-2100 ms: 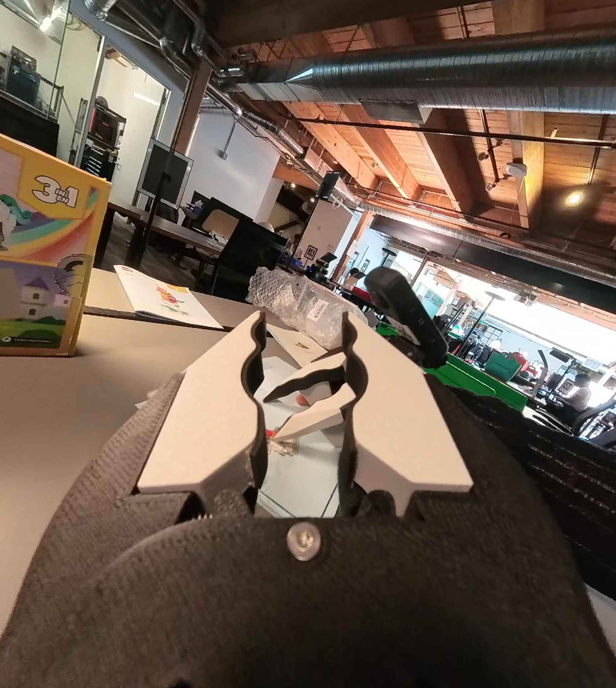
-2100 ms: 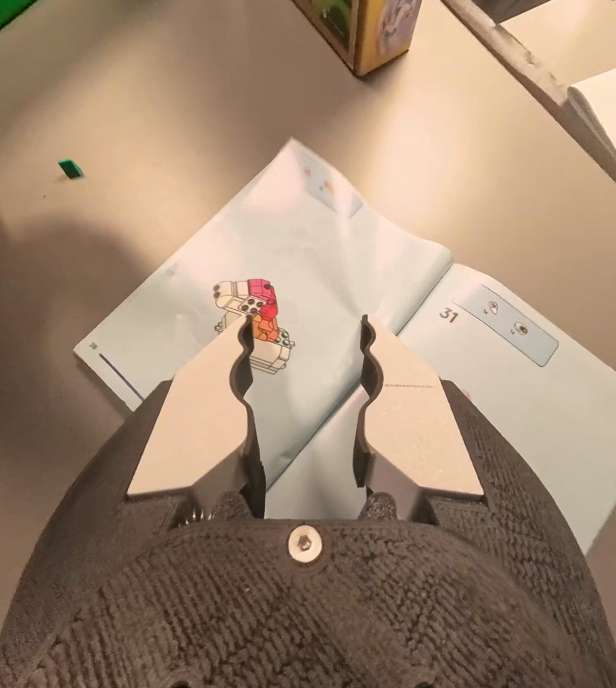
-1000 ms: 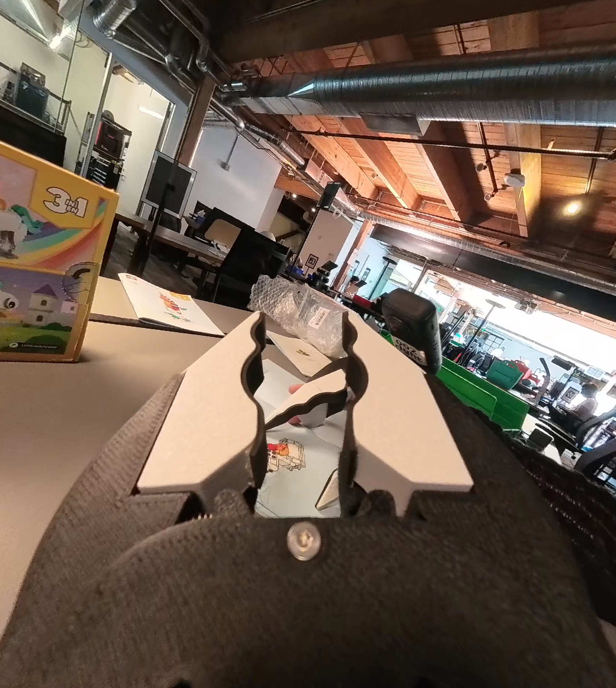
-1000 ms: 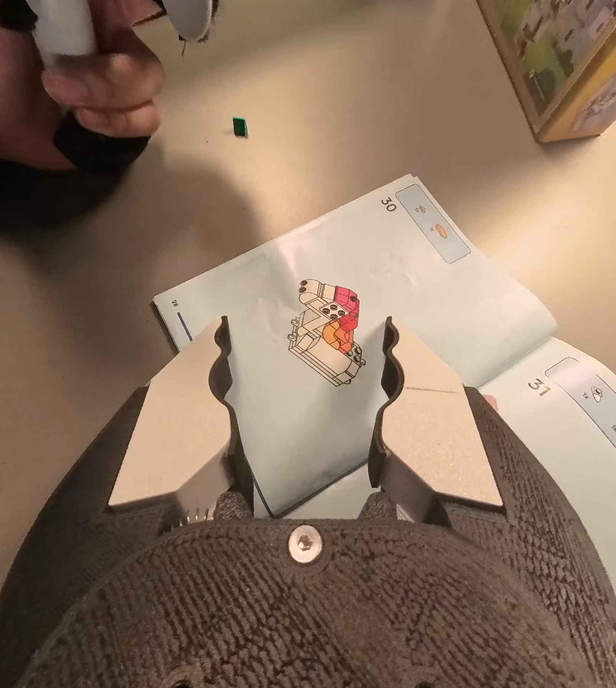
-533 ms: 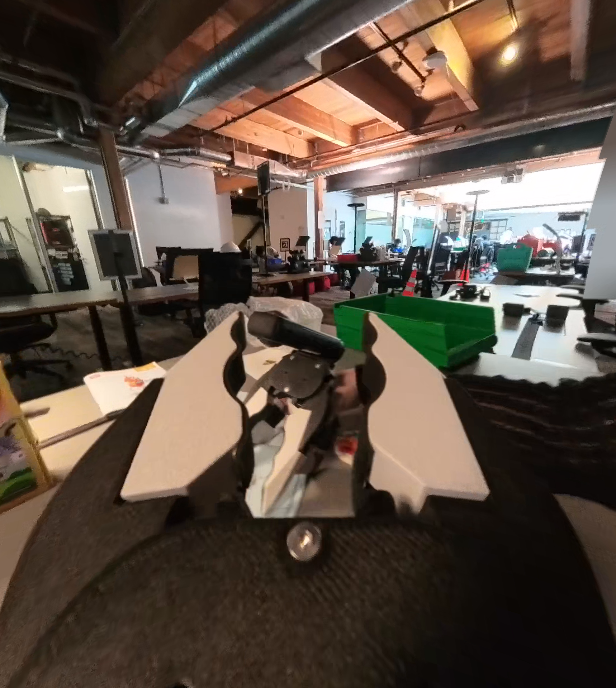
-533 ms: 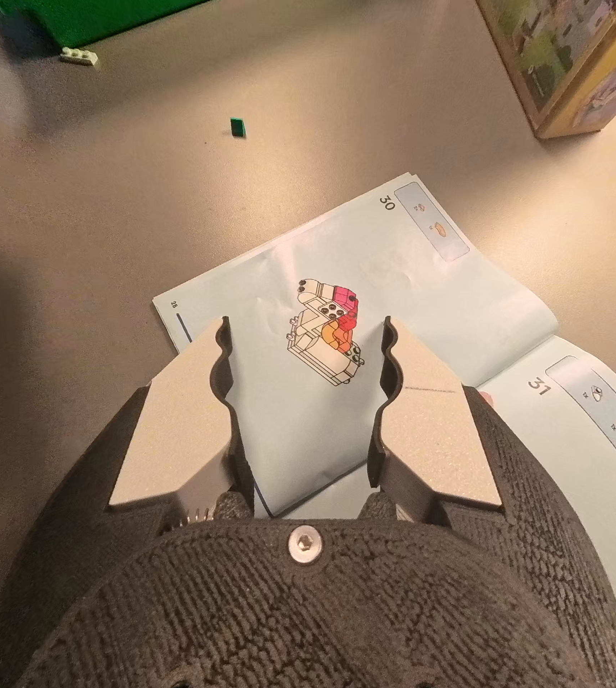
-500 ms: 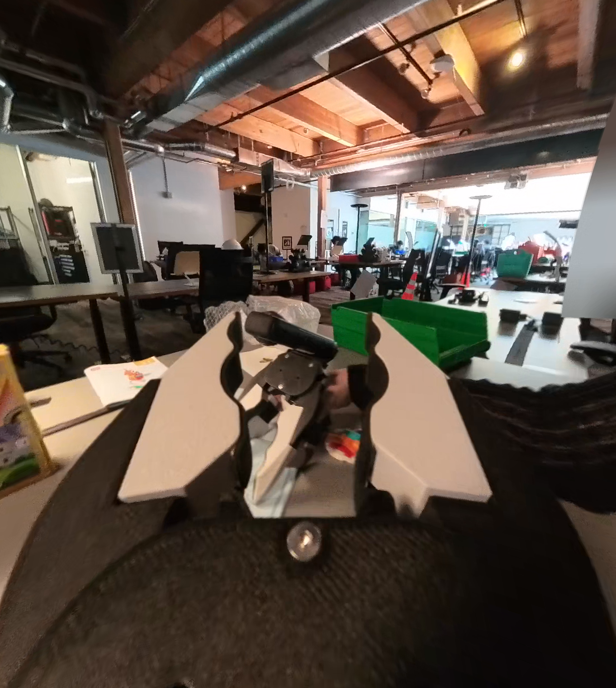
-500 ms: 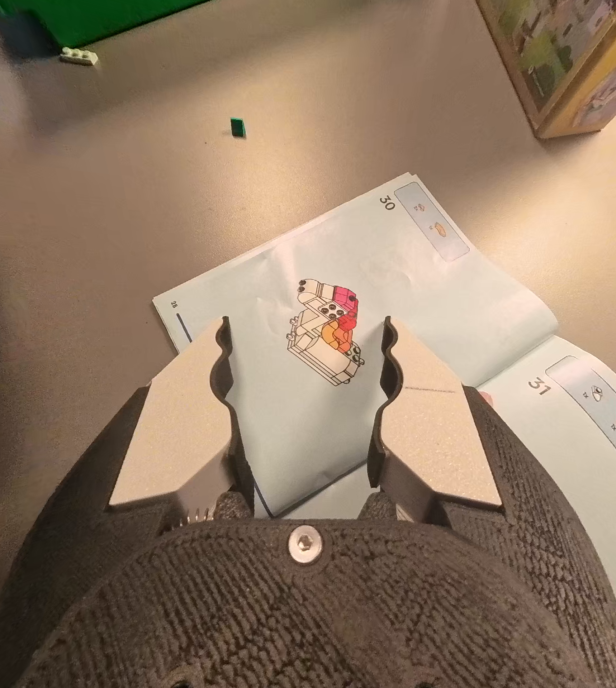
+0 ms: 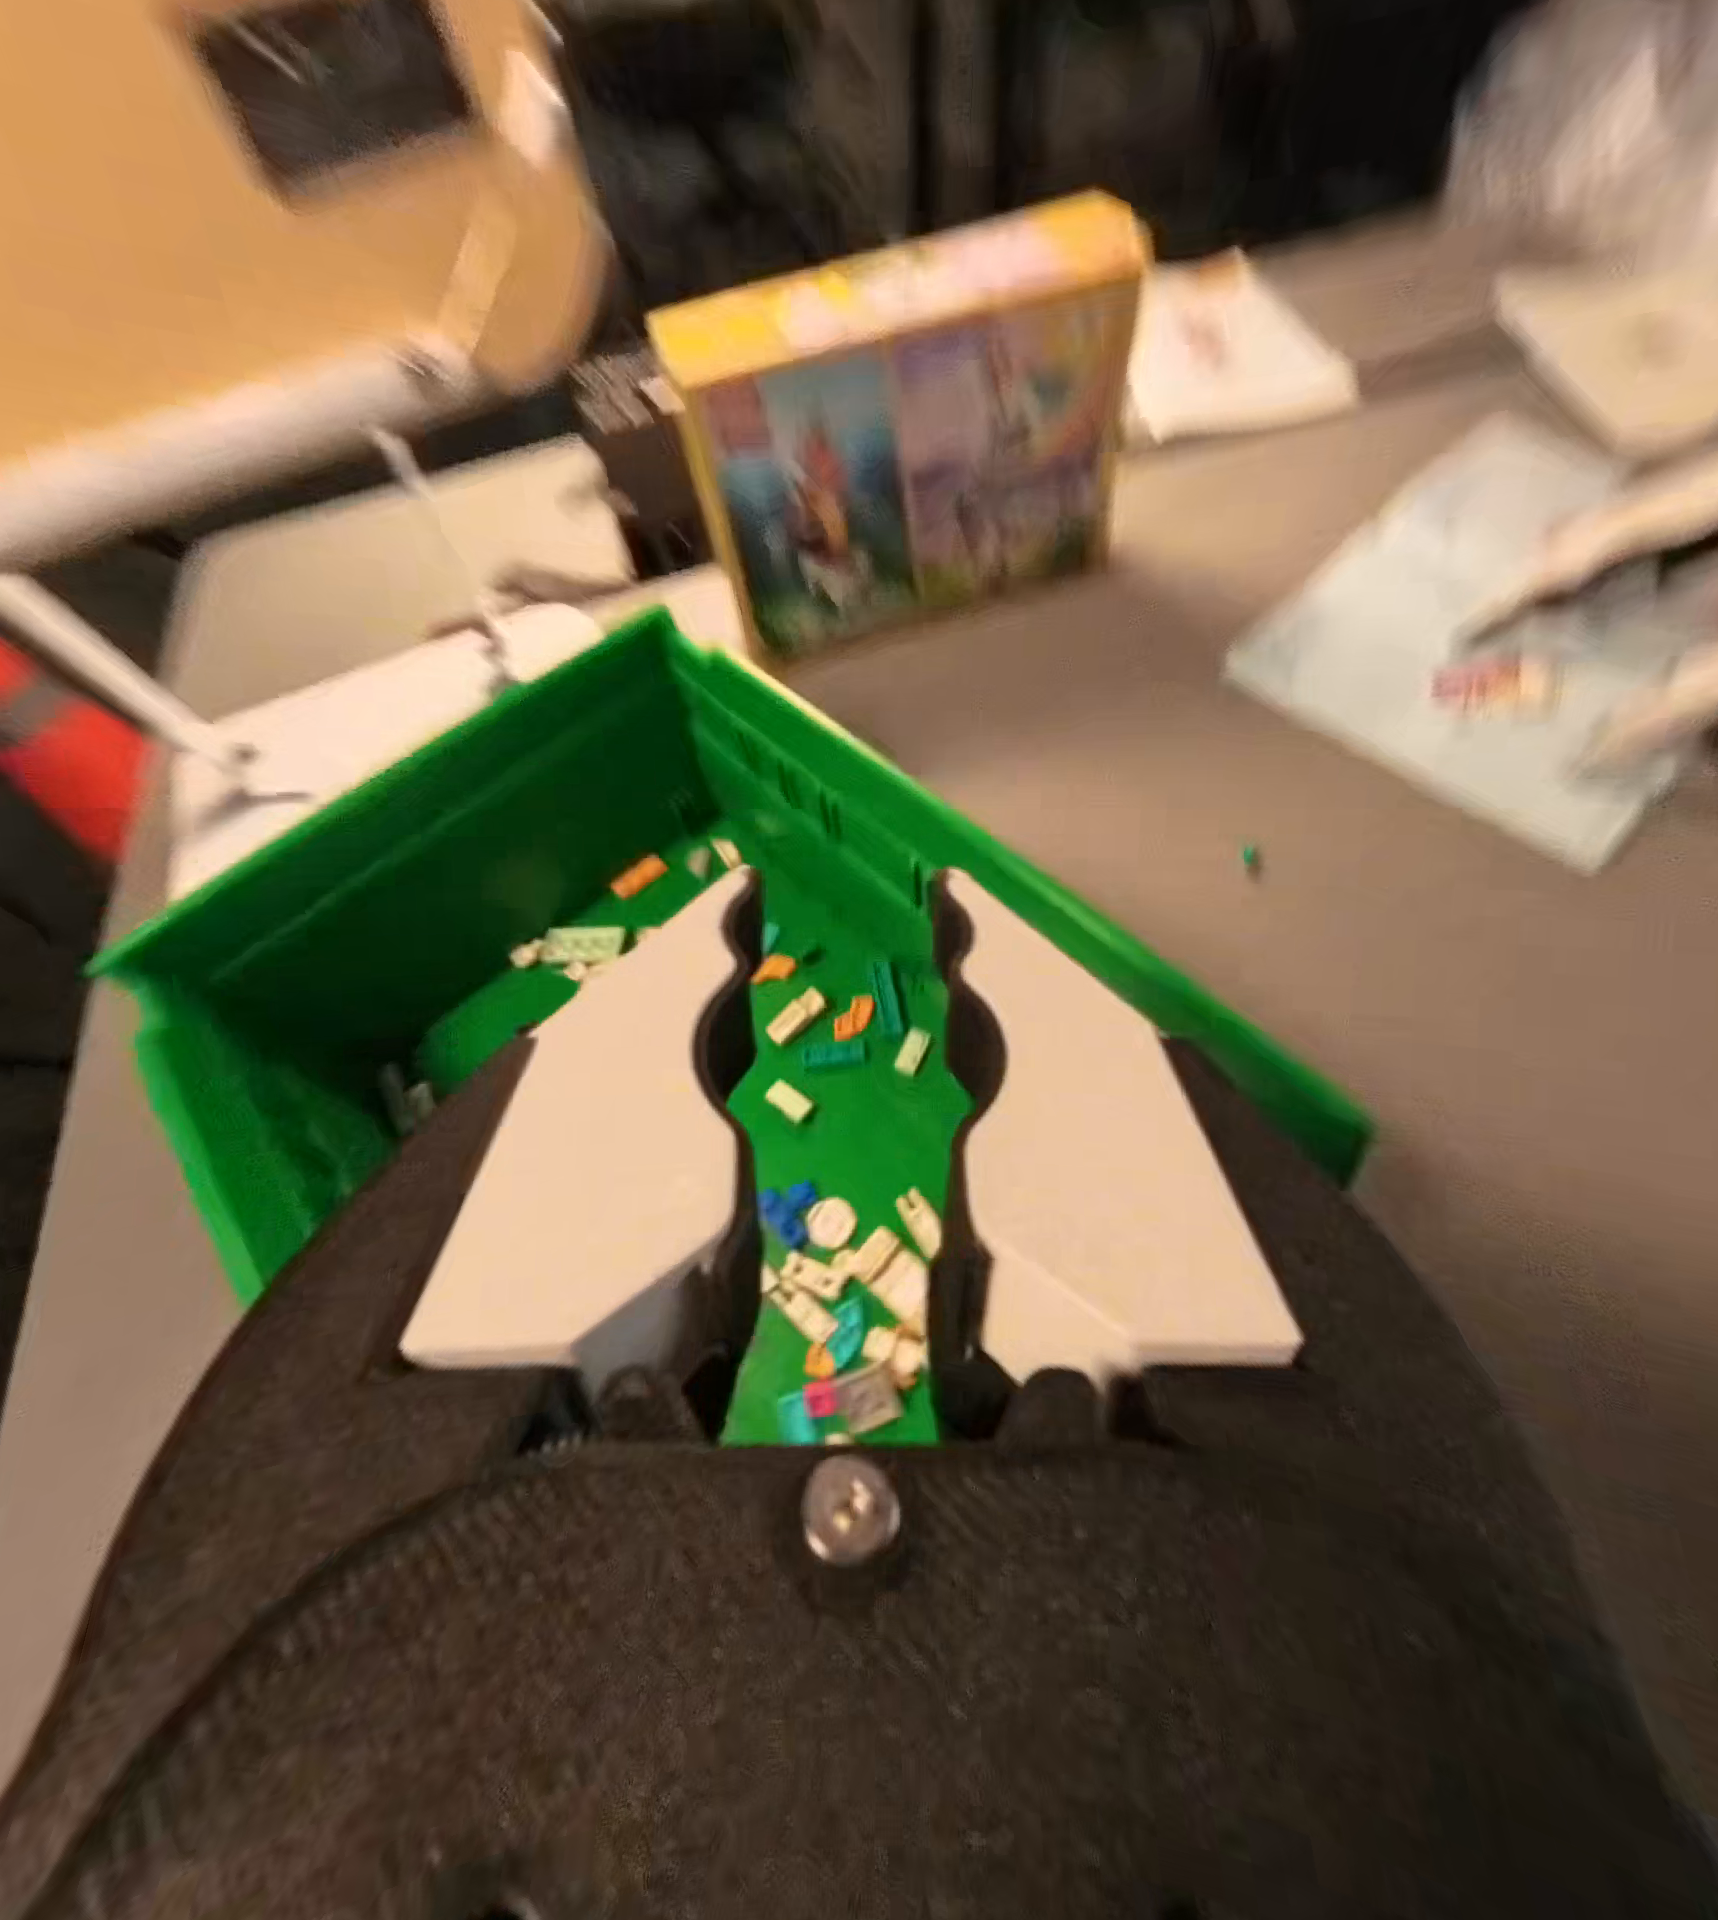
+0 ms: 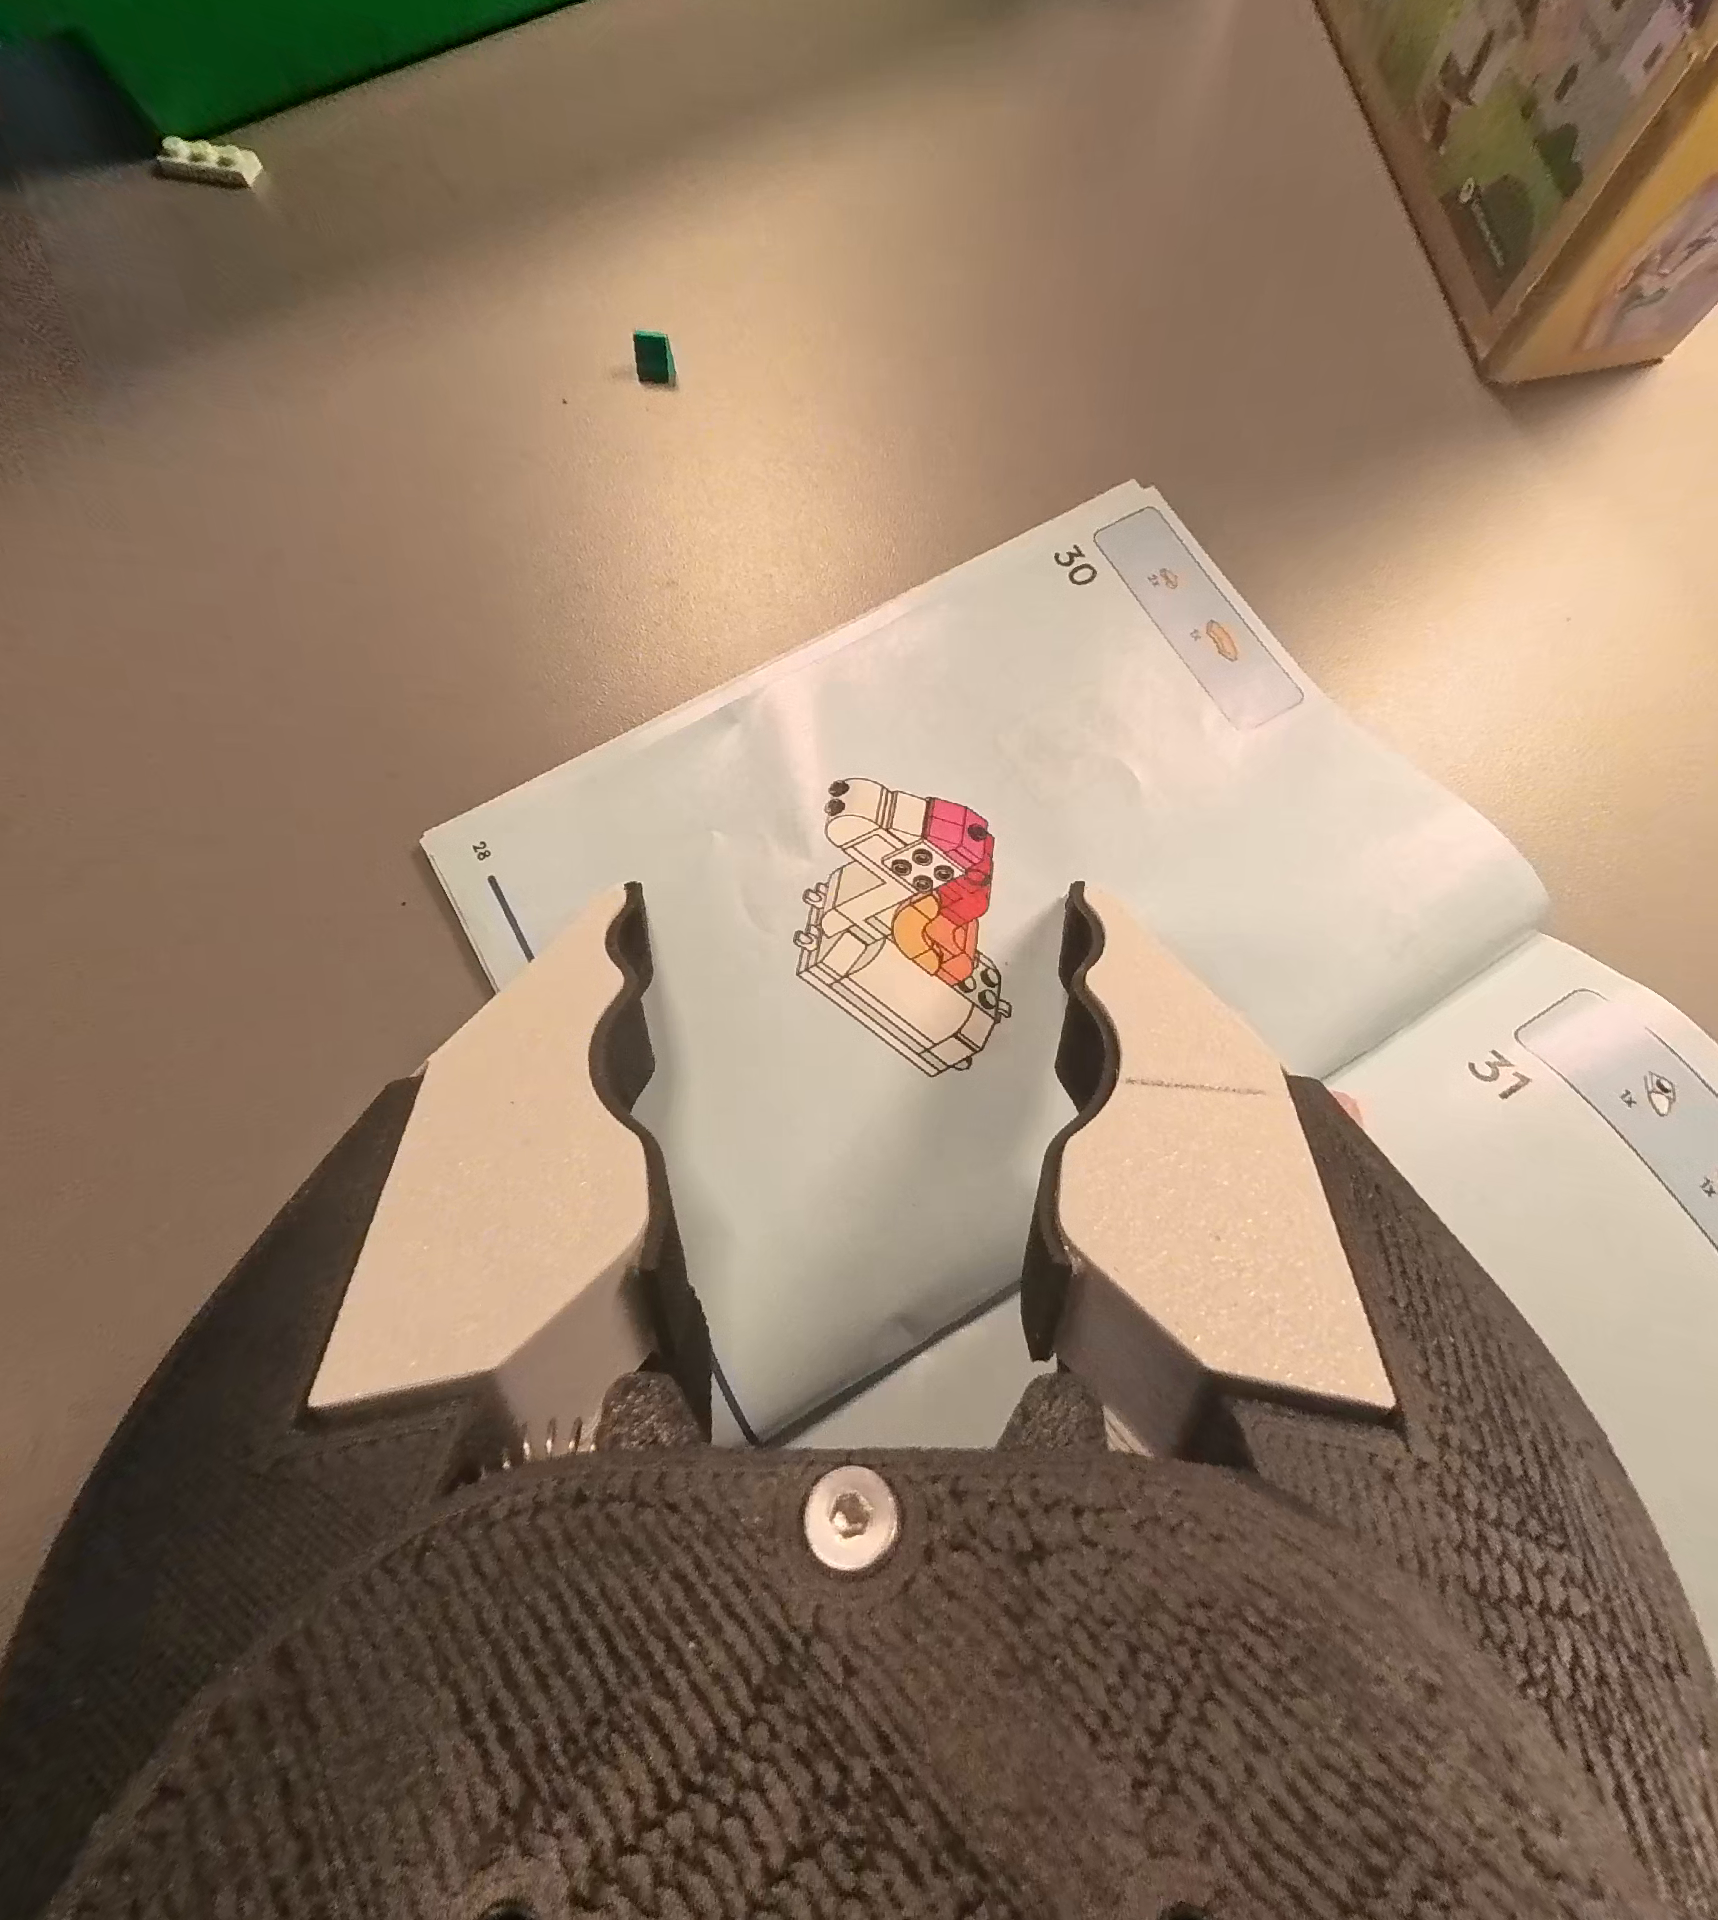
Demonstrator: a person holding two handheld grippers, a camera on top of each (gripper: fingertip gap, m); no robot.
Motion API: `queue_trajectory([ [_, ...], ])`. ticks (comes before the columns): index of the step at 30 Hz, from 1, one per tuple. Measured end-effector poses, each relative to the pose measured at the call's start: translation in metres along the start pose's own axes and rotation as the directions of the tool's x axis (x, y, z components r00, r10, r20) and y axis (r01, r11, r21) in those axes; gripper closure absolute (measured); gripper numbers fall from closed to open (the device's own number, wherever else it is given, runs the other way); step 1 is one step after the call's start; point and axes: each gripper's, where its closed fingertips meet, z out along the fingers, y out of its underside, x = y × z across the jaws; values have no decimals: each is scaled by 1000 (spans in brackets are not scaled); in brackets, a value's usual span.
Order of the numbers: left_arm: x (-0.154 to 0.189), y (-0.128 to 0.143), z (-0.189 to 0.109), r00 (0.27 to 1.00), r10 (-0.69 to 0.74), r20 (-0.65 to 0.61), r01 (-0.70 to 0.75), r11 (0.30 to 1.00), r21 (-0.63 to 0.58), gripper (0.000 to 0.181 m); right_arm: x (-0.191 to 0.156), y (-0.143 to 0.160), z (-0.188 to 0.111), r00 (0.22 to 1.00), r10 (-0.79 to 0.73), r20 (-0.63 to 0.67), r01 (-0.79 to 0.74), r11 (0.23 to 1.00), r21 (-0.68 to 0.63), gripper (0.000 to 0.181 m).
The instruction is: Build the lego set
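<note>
A green tray is seen under the left gripper, whose jaws are parted and empty; loose lego pieces in white, orange, teal and blue are scattered on its floor, between and beyond the fingers. At two o'clock the set's box stands upright. Below the right gripper, jaws spread and empty, an open instruction booklet lies flat; a small green piece rests at eleven o'clock.
</note>
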Motion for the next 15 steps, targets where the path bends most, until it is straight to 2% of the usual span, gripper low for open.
queue_trajectory([
  [1,0,8,16,993,76,-95,-85,992,-89,157,0,0,0,1000,1,0,-1,1000,0,102],
  [2,-4,17,30,974,152,-166,-179,970,-166,155,1,0,0,1000,3,0,-3,1000,1,103],
  [4,-21,40,52,920,282,-271,-362,878,-314,148,1,0,0,1000,11,-2,-11,1000,3,105],
  [6,-29,62,69,860,327,-391,-477,786,-393,146,2,0,0,1000,13,-3,-13,1000,3,106],
  [11,-28,93,106,768,314,-559,-597,669,-444,151,3,0,0,1000,19,-4,-19,1000,5,107],
  [15,-35,111,123,731,308,-609,-648,593,-478,155,3,-1,-1,1000,24,-7,-24,1000,7,108],
])
